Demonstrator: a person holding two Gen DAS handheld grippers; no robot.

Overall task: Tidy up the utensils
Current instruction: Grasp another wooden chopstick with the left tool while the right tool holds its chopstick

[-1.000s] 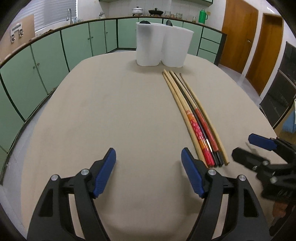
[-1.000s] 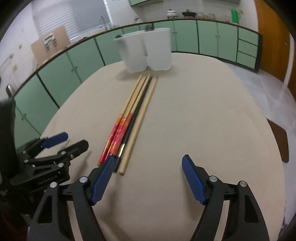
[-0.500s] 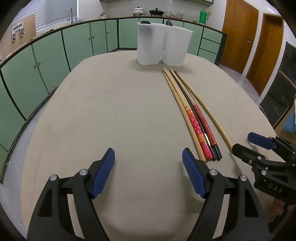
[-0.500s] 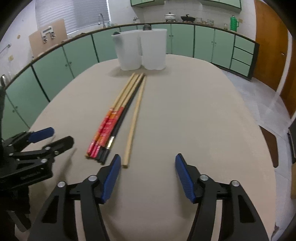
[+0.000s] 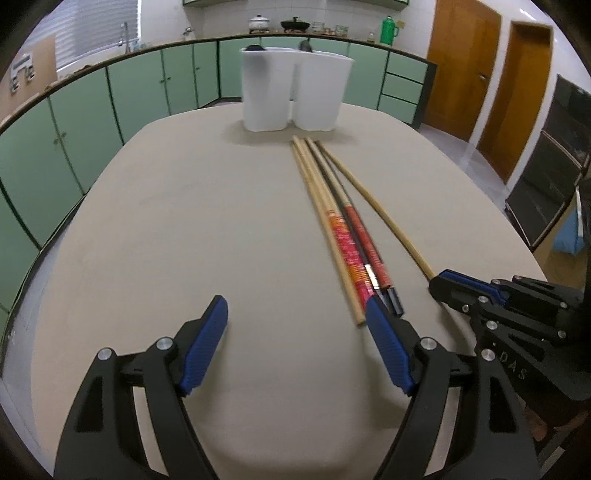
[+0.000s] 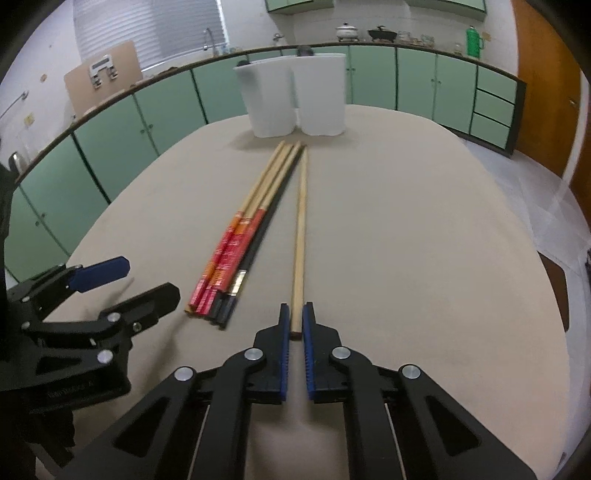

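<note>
Several long chopsticks lie on the beige table: a bundle with red and orange wraps and one plain wooden chopstick set apart to its right. My right gripper is shut on the near end of the plain chopstick, which rests on the table. My left gripper is open and empty, just left of the bundle's near ends. A white two-compartment holder stands at the table's far end.
Green cabinets curve around the room with a counter holding pots and a green flask. Wooden doors are at the right. The table edge drops off on the right.
My right gripper moved in and closed on the near end of the plain chopstick, which now lies apart from the bundle. My left gripper stayed open in about the same place.
</note>
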